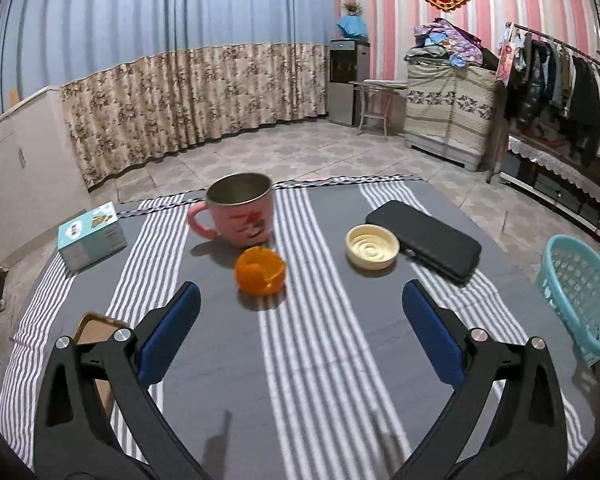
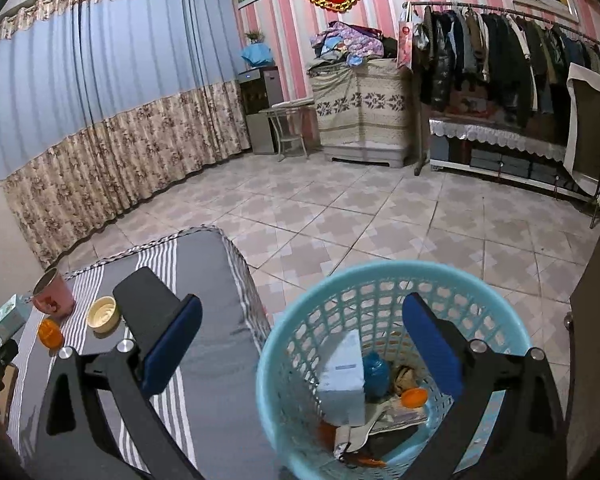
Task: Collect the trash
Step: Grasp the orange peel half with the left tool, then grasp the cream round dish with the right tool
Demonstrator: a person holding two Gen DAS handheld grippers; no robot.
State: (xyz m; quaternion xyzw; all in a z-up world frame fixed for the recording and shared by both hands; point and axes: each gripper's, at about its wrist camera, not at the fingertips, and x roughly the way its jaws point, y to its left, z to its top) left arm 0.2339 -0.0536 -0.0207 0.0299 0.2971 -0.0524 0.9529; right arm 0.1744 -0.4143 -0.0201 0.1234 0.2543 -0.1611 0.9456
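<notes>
one worktop under a grey cloth with white stripes carries six things. one teal plastic basket stands on the floor tiles just off its right edge; inside lie one pale box, one blue wad, one piece of orange peel and some crumpled scraps too jumbled to count. on the worktop, largest first: one black case at the far right, one pink mug with a steel lining and a red print too blurred to read, one teal carton at the far left whose label is too small to read, one brown-rimmed phone-like slab partly hidden behind the left finger, one cream ridged dish touching the case, and one cupped orange peel just in front of the mug. the left gripper hovers near that peel, jaws released and empty. the right gripper hangs over the basket, jaws spread wide, holding nothing.
</notes>
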